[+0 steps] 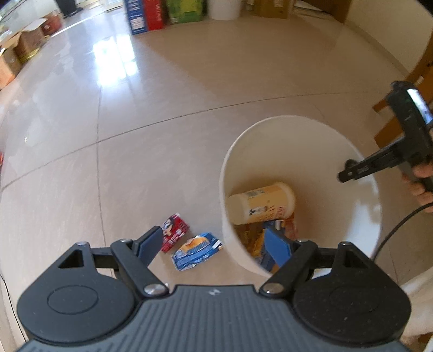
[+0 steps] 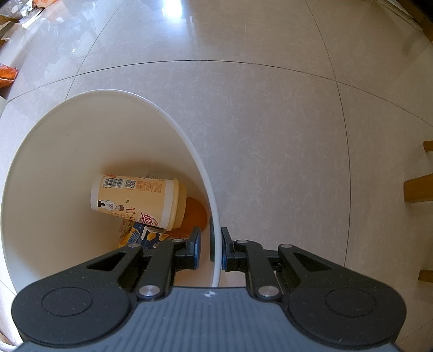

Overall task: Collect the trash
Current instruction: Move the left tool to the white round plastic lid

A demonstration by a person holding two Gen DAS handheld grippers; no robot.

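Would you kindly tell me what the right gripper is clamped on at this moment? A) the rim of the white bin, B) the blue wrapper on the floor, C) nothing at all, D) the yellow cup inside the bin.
A: in the right wrist view the right gripper has one finger inside and one outside the white bin, closed on its rim.

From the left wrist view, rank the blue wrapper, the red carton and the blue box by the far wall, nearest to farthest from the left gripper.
Left gripper, open:
1. Blue wrapper, on the floor between its fingers.
2. Red carton, just beyond, behind the left finger.
3. Blue box, standing across the floor at the far wall.
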